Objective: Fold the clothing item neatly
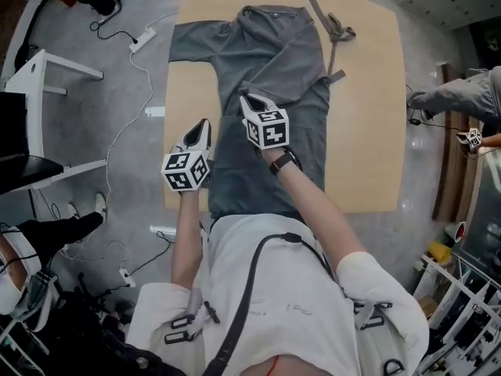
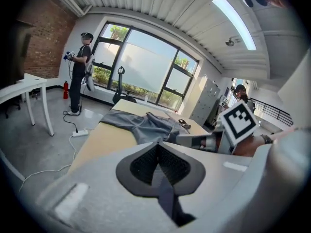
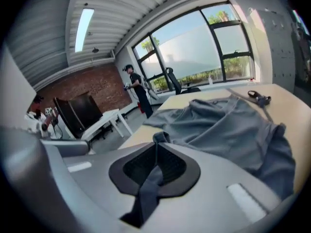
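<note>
A grey garment (image 1: 266, 61) lies spread on the wooden table (image 1: 360, 131), with its near hem hanging over the front edge. My left gripper (image 1: 205, 124) is at the garment's left edge, shut on a fold of the grey cloth (image 2: 160, 178). My right gripper (image 1: 246, 98) is over the garment's middle, shut on another pinch of the cloth (image 3: 148, 178), which is lifted off the table. In the right gripper view the rest of the garment (image 3: 228, 125) lies rumpled ahead of the right gripper (image 3: 156, 142). The left gripper (image 2: 158, 143) points along the table toward the sleeve (image 2: 121, 118).
A grey strap (image 1: 333, 26) lies at the table's far right. On the floor to the left are a white table (image 1: 39, 77) and a power strip with cable (image 1: 142, 39). A person (image 2: 80, 72) stands by the window. Another person (image 1: 462, 92) is at the right.
</note>
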`<state>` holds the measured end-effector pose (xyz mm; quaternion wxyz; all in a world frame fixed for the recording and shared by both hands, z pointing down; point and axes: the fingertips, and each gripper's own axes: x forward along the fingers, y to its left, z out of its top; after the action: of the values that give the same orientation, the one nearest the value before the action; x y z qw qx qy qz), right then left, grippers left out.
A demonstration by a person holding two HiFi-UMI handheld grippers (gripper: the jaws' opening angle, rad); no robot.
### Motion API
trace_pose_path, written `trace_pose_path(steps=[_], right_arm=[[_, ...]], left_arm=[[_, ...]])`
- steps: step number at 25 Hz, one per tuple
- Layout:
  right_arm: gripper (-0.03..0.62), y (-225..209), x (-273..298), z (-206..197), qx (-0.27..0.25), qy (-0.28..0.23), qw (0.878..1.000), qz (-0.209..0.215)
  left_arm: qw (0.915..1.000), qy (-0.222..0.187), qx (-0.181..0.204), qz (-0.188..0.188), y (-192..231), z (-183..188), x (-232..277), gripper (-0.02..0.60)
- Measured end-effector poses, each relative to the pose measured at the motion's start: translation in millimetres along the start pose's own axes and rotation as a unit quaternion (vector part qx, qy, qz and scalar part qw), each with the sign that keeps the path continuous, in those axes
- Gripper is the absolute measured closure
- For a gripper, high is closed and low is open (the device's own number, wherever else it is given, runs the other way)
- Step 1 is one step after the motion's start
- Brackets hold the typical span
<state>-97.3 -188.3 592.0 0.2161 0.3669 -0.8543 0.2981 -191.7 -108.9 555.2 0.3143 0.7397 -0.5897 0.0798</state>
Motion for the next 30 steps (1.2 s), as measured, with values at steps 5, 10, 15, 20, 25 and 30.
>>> trace_pose_path(steps=[5,10,15,20,25,30], right_arm=[[0.567,32.0,49.2,-99.3,-0.032,0.122,0.992,0.026],[0.378,66.0,40.3,-112.1,-0.068,0.12,0.984,0.109],[0.437,11.0,-4.2,-80.6,-0.053,0.065,0.994,0.076],[0.444,-74.6,-15.8,-60.3,-0.072,0.069,0.995,-0.013],[0.444,-102.7,1.6,-61.3,-0.12,0.114,0.986,-0.007],[0.451,-90.4,22.5,-84.1,-0.174,0.171,0.97,0.022]], left_arm=[[0.9995,0.019,-0.012,0.02,22.2,-18.4,-11.5,0.578],[0.9994,0.032,-0.003,0.011,18.5,-18.9,5.5,0.578],[0.9939,0.089,0.055,-0.035,-7.0,-21.8,50.4,0.543],[0.9645,0.19,0.161,-0.088,-32.8,-38.0,118.1,0.461],[0.9382,0.254,0.217,-0.089,-32.5,-50.6,172.4,0.459],[0.9163,0.306,0.248,-0.074,-17.6,-74.8,188.1,0.46]])
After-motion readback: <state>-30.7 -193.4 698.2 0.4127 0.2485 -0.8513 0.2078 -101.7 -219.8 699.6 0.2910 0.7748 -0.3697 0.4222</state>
